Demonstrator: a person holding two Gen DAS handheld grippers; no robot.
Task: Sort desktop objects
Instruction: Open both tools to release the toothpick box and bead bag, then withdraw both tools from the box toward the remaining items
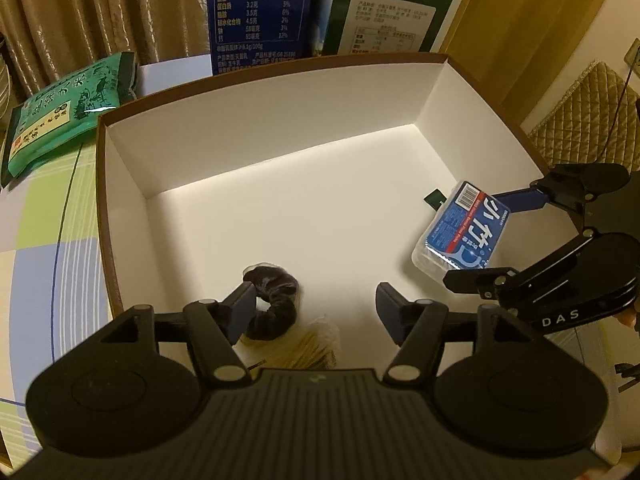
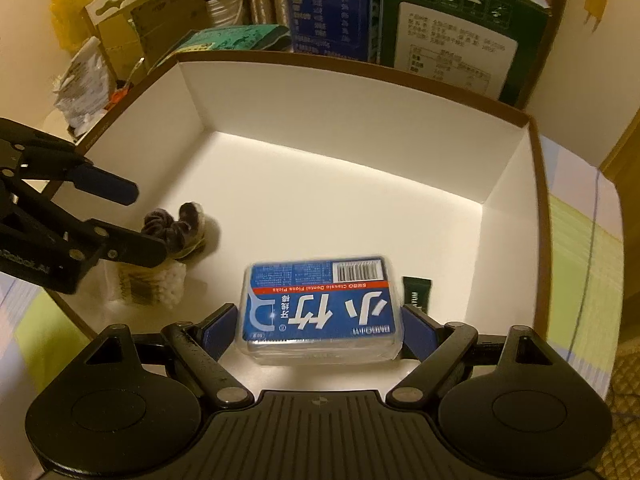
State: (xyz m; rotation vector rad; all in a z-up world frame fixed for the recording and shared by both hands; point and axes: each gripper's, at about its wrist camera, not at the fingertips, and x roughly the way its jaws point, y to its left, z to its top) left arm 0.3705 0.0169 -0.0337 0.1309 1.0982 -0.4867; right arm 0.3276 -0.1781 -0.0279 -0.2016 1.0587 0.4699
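Left wrist view: the left gripper (image 1: 316, 312) stands with fingers apart, gripping nothing, a dark scrunchie (image 1: 276, 304) beside its left finger inside the white box (image 1: 280, 120). A green packet (image 1: 68, 116) lies on the counter.

Right wrist view: the right gripper (image 2: 320, 330) has its fingers clamped wide on the floss pick box (image 2: 320, 308), labelled "Classic Dental Floss Picks", over the box floor, cotton swabs (image 2: 168, 284) lying off to the left.

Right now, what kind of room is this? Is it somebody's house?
Probably a home, at a table by a window. Brown curtains hang behind, a checked tablecloth covers the table, and everyday things sit around: a blue milk carton, a green rice bag, and a floss box in the open cardboard box.
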